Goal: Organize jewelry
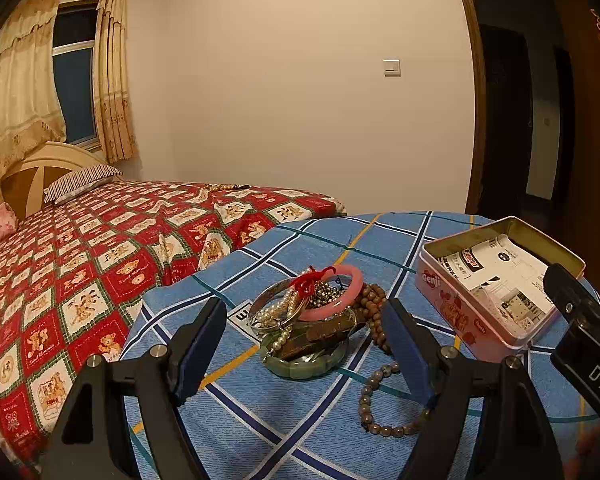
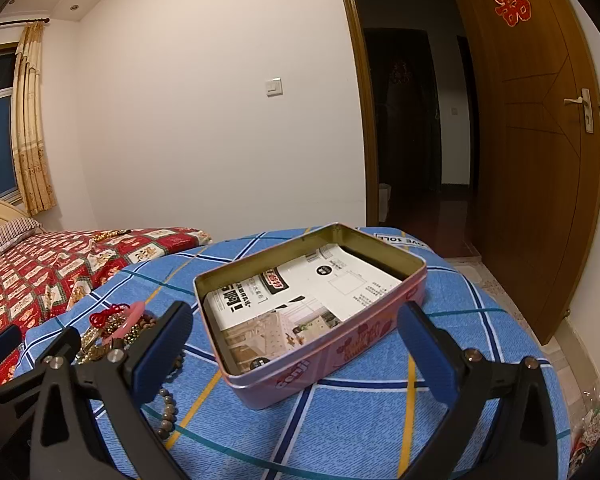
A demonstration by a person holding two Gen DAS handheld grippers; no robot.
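The left gripper (image 1: 306, 344) fills the bottom of its frame, angled slightly downward, jaws spread wide with nothing clamped. The right gripper (image 2: 300, 344) sits likewise low in its view, jaws apart, gripping nothing, tilted gently down.

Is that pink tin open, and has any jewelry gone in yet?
Open: the pink tin has no lid on. Only printed paper lies inside; the jewelry sits piled beside it.

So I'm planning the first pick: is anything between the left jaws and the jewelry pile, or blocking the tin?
Nothing visible. The left gripper stands open facing the jewelry pile, and the tin is open-topped, holding only paper.
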